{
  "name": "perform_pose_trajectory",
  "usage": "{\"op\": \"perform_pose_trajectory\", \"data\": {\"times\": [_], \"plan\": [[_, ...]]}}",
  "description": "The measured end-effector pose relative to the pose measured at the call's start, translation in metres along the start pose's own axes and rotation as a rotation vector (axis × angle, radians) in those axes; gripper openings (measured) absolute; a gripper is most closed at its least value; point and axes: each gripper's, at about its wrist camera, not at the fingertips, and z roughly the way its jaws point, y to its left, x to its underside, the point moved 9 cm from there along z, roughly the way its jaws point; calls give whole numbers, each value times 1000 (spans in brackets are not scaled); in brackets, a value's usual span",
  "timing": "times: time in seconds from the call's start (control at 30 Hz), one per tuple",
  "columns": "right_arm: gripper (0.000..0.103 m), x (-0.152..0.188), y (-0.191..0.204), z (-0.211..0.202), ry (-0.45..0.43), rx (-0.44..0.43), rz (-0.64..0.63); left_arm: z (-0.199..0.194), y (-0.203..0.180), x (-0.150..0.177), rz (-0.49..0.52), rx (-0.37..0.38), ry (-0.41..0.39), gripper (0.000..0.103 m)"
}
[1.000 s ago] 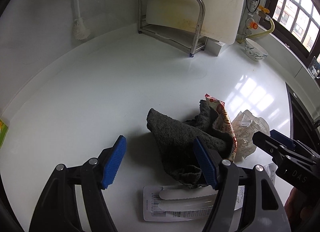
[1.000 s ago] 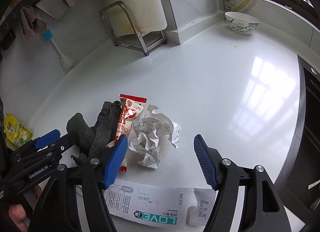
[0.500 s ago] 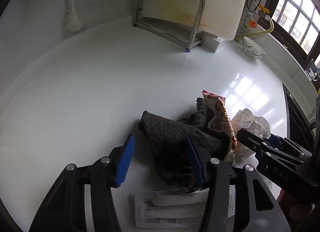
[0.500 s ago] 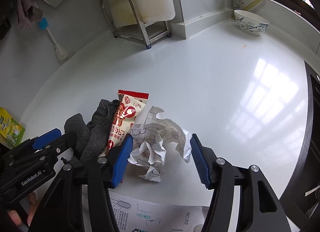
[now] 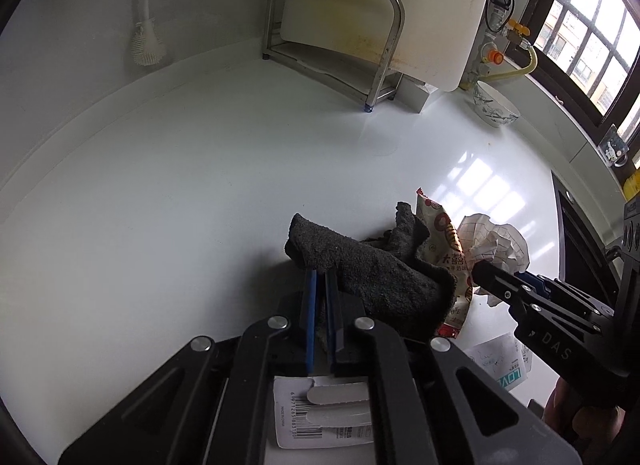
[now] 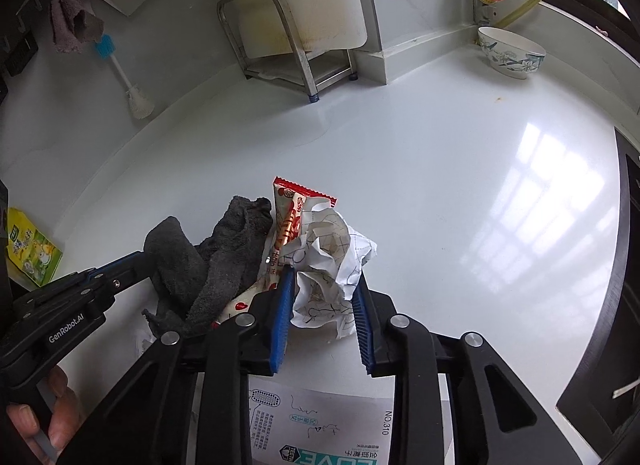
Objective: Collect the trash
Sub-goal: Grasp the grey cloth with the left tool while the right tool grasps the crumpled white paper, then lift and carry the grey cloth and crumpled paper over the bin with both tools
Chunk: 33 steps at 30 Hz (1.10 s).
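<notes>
A dark grey cloth [image 5: 372, 265] lies bunched on the white counter [image 5: 180, 205], with a red and white snack wrapper [image 6: 294, 217] leaning on it. My left gripper [image 5: 322, 277] is shut, pinching the cloth's near left edge between its blue pads. In the right wrist view its tip [image 6: 120, 265] reaches into the cloth [image 6: 224, 257]. Right of the wrapper sits a crumpled white paper ball [image 6: 332, 249]. My right gripper [image 6: 324, 275] straddles it, jaws closing, both pads touching the paper. A flat printed package card [image 6: 320, 429] lies under both grippers.
A steel rack [image 6: 280, 37] holding a white cutting board stands at the back. A patterned bowl [image 6: 512, 53] is at the back right, a brush [image 6: 132, 93] against the wall, a green packet [image 6: 32, 253] at the left, and a dark stovetop [image 6: 628, 265] along the right edge.
Both grippers' jaws went from wide open to closed. The left closed on the cloth's edge, the right around the paper ball. Both edged slightly forward.
</notes>
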Motion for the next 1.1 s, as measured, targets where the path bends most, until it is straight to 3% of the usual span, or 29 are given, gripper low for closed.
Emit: {"op": "perform_pose_trajectory", "data": {"times": [0.6,1.1], "plan": [[27,-1,-6,-36,-57,12,31,-62,6,-29,17,-16,-142,4],[27,14,3,-73,-102,1,17,-101,-1,-23,35,-21,-190,4]]}}
